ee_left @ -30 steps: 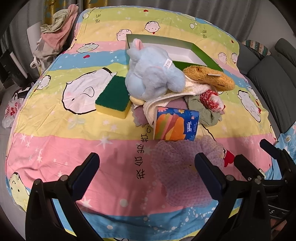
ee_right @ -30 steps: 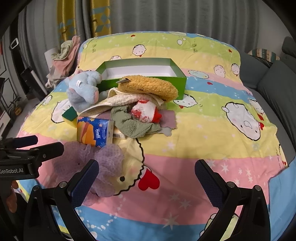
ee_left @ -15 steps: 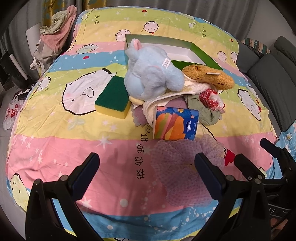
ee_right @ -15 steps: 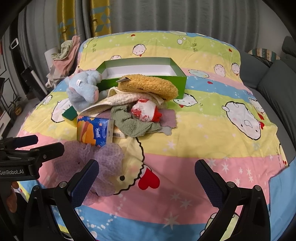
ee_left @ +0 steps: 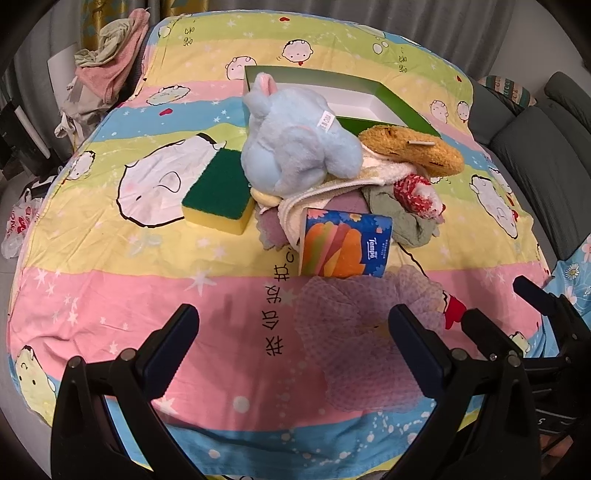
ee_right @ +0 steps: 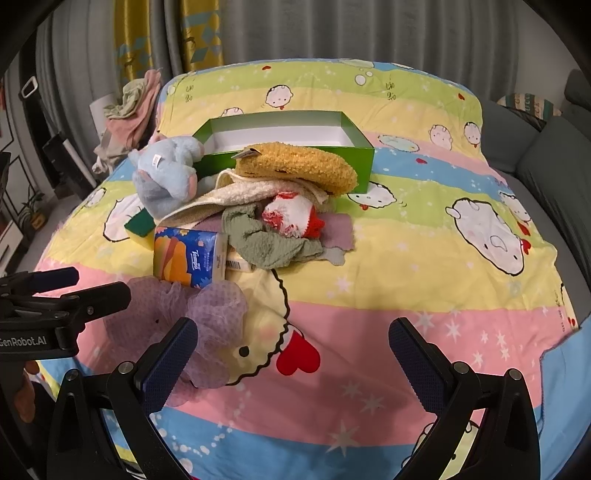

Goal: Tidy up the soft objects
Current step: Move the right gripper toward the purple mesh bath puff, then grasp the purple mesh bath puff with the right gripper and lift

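A heap of soft things lies mid-bed: a blue plush elephant [ee_left: 295, 147] [ee_right: 166, 173], a mustard fuzzy piece [ee_left: 413, 147] [ee_right: 299, 166], a cream towel [ee_right: 236, 195], a green cloth [ee_right: 269, 240], a red-and-white ball [ee_right: 291, 214], a tissue pack [ee_left: 343, 247] [ee_right: 188, 258] and a green-yellow sponge [ee_left: 218, 192]. Nearest me lies a lilac mesh pouf [ee_left: 362, 332] [ee_right: 214, 314]. Behind the heap stands an open green box [ee_left: 354, 96] [ee_right: 280, 133] with a white inside. My left gripper [ee_left: 291, 339] hangs open over the pouf's left edge. My right gripper [ee_right: 291, 350] is open above bare bedspread, holding nothing.
A striped cartoon bedspread [ee_right: 443, 258] covers the bed. Clothes are piled on a stand [ee_left: 107, 62] at the far left. A grey sofa [ee_left: 546, 147] runs along the right side. Curtains [ee_right: 295, 29] hang behind the bed.
The left wrist view has drifted slightly, so the heap sits a touch higher and left. Nothing on the bed has moved, and both grippers stay open.
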The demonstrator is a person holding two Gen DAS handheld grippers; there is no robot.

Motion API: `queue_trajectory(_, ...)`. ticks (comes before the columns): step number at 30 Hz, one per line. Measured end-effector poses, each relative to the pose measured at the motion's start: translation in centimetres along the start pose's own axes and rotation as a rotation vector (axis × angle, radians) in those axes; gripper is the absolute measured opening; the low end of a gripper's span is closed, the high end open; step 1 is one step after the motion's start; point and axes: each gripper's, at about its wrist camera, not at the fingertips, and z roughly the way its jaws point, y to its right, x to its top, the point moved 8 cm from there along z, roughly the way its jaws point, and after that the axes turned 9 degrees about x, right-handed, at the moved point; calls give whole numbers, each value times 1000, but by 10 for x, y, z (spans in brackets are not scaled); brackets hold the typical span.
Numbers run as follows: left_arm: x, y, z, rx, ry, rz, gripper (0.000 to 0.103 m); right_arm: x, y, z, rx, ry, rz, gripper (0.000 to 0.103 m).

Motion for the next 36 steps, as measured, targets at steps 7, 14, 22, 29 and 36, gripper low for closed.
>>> queue_trajectory(7, -1, 3, 3, -11, -8, 2, 102, -3, 1, 3, 14, -7, 4, 103)
queue_trajectory(14, -4, 7, 11, -114, -58, -37, 102, -10, -6, 7, 120, -18, -2, 103)
queue_trajectory(22, -13, 19, 19, -204, -104, -37, 101, -21, -26, 16, 242, -52, -37, 103)
queue_trajectory(29, -20, 34, 25, -293, -147, -31, 74, -28, -46, 27, 341, -69, -66, 87)
queue_trajectory(36, -19, 33, 27, -345, -156, -66, 31, -32, -51, 35, 370, -87, -64, 41)
